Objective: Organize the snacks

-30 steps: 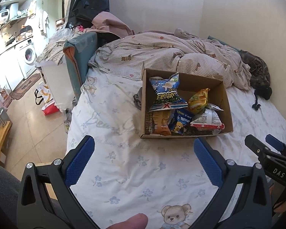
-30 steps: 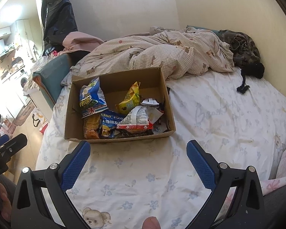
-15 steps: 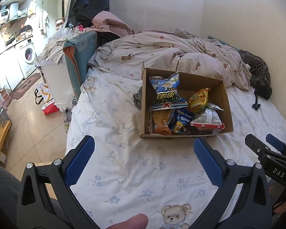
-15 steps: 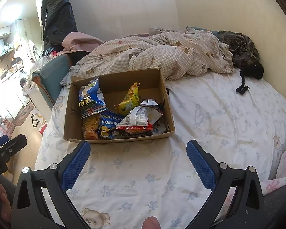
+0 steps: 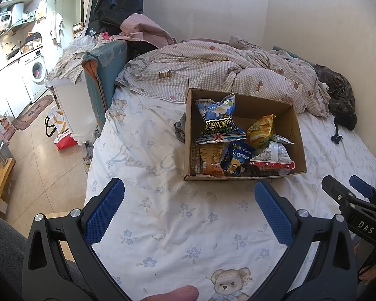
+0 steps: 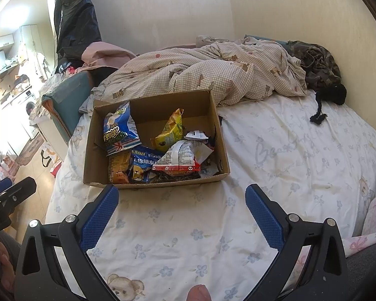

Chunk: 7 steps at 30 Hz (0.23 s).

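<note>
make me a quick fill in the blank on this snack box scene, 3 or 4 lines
1. The snack packets sit inside an open brown ____ box on the bed.
2. Both the left claw and the right claw have their blue pads spread ____, holding nothing.
3. The tall blue snack bag leans at the box's ____ side in the right wrist view.
4. The white floral bedsheet shows a printed teddy ____.

Missing words: cardboard; open; left; bear

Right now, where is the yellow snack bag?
The yellow snack bag stands in the middle of the cardboard box on the bed, in both views. The big blue bag is on its left and the red-edged white packet in front.
</note>
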Available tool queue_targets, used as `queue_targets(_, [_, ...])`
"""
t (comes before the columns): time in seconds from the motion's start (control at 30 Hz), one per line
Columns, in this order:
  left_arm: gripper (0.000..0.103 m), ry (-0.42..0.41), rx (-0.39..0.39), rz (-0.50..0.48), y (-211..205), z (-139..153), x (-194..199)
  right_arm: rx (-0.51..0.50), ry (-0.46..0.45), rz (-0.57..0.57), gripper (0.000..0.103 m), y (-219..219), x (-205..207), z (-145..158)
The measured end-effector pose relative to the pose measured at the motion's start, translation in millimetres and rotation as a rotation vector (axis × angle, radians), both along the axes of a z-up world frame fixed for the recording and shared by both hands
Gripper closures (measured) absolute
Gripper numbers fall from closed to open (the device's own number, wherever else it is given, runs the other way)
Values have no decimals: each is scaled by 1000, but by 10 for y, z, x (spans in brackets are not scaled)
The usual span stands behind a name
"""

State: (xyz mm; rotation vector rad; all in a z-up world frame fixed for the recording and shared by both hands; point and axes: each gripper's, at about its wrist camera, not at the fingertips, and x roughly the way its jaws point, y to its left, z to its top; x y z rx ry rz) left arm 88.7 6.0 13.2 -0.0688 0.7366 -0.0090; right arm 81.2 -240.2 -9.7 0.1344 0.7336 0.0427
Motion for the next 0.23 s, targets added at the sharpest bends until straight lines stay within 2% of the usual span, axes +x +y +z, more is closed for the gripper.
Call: queue_targets(0.23, [0, 2, -5, -7, -19, -55, -4, -6, -3, 7, 0, -33, 41, -10])
